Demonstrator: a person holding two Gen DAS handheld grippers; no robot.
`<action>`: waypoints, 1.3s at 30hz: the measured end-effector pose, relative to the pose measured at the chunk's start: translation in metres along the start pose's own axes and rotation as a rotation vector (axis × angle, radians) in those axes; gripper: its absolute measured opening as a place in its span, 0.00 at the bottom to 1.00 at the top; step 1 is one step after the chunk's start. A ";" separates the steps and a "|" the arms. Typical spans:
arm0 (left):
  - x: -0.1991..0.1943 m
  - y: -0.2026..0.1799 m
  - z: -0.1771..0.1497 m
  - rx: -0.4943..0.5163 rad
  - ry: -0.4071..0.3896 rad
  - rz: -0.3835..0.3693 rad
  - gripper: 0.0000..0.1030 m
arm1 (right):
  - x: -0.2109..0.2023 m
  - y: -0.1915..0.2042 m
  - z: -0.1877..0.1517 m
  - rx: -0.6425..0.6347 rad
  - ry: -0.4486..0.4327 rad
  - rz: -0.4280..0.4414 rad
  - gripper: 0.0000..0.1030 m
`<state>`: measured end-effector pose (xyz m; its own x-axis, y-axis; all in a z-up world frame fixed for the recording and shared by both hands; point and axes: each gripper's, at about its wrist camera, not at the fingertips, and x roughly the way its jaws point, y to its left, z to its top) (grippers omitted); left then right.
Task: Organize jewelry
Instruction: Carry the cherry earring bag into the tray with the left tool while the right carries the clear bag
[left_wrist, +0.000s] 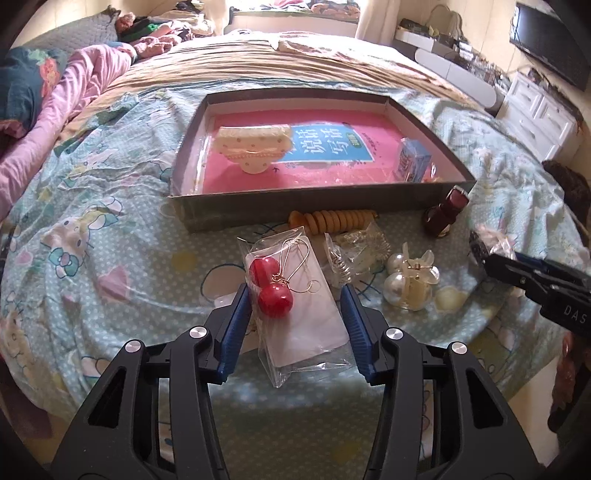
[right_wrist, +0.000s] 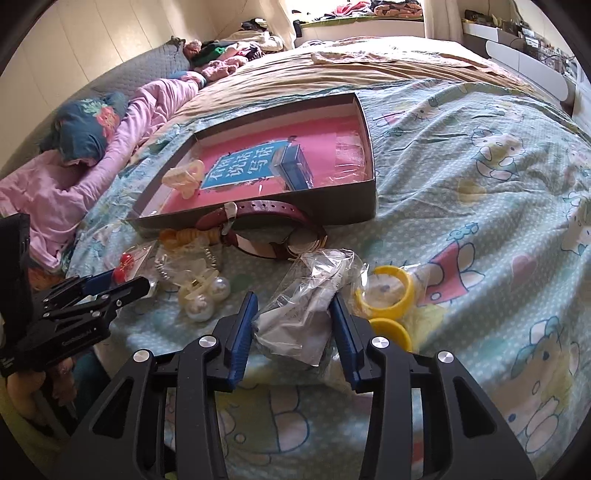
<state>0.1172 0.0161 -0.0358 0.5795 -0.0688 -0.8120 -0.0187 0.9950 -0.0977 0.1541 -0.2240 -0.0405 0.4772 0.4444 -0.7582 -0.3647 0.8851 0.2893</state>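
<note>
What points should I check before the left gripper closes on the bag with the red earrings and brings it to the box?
1. Left gripper open, one finger on each side of the earring bag: ok.
2. Gripper fingers low enough to pinch the bag: cannot tell.
3. Red earrings inside the sealed bag: cannot tell; the gold hooks seem to lie on top.
4. Free room in the box: ok, pink floor bare between the cream hair clip and the blue carton.
5. Right gripper away from the left one's path: ok, it straddles a different clear bag.
</note>
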 end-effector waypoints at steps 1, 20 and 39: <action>-0.004 0.004 0.001 -0.016 -0.006 -0.012 0.40 | -0.004 0.000 -0.001 0.001 -0.005 0.003 0.38; -0.048 0.046 0.019 -0.136 -0.129 0.000 0.40 | -0.039 0.020 0.019 -0.061 -0.113 0.044 0.37; -0.046 0.039 0.043 -0.118 -0.164 -0.012 0.40 | -0.042 0.023 0.054 -0.095 -0.193 0.048 0.37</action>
<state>0.1248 0.0608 0.0230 0.7049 -0.0589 -0.7069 -0.1007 0.9782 -0.1819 0.1692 -0.2143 0.0296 0.5981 0.5117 -0.6167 -0.4596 0.8495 0.2591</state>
